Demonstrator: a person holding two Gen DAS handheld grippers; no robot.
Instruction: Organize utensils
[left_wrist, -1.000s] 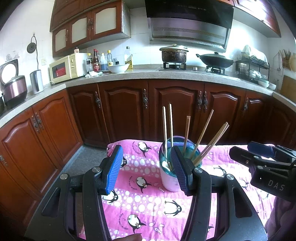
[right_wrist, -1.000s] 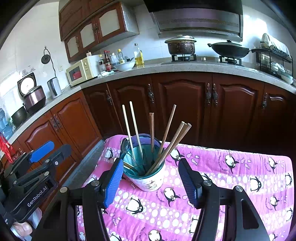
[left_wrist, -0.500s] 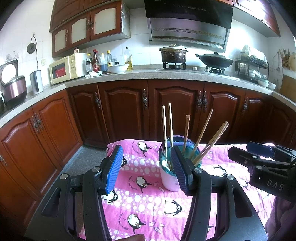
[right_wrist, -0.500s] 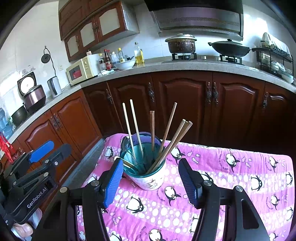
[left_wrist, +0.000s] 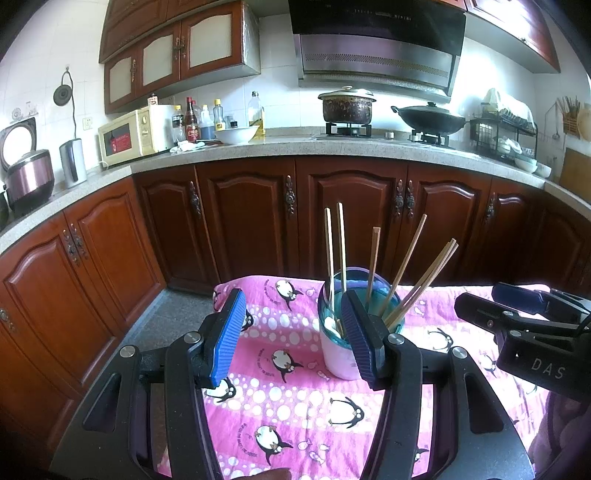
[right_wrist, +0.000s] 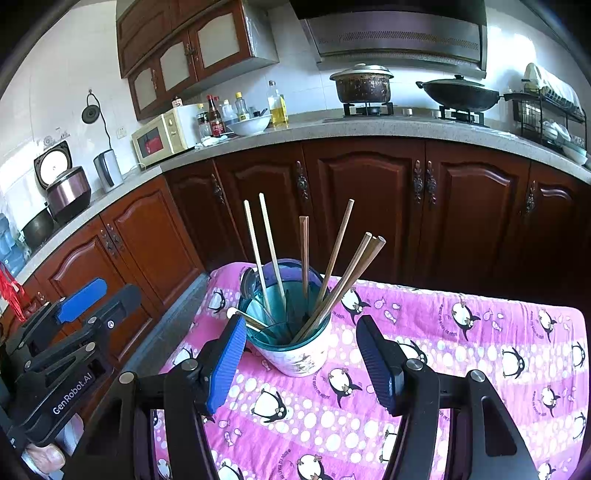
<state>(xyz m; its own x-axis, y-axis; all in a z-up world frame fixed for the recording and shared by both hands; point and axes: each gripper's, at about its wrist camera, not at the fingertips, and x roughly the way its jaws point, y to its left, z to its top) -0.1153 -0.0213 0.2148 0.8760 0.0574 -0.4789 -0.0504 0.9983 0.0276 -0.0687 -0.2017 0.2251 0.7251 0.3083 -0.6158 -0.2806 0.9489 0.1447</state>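
Note:
A white utensil cup with a teal inside stands on the pink penguin cloth. It holds several wooden chopsticks and a metal spoon. The cup also shows in the left wrist view, partly behind the right finger. My left gripper is open and empty, to the left of the cup. My right gripper is open and empty, with the cup just ahead between its fingers, not touched. The right gripper also shows in the left wrist view, and the left gripper in the right wrist view.
The table's far edge drops to a grey floor. Dark wooden cabinets run behind under a stone counter with a microwave, bottles, a bowl, a pot and a wok. A dish rack stands at the right.

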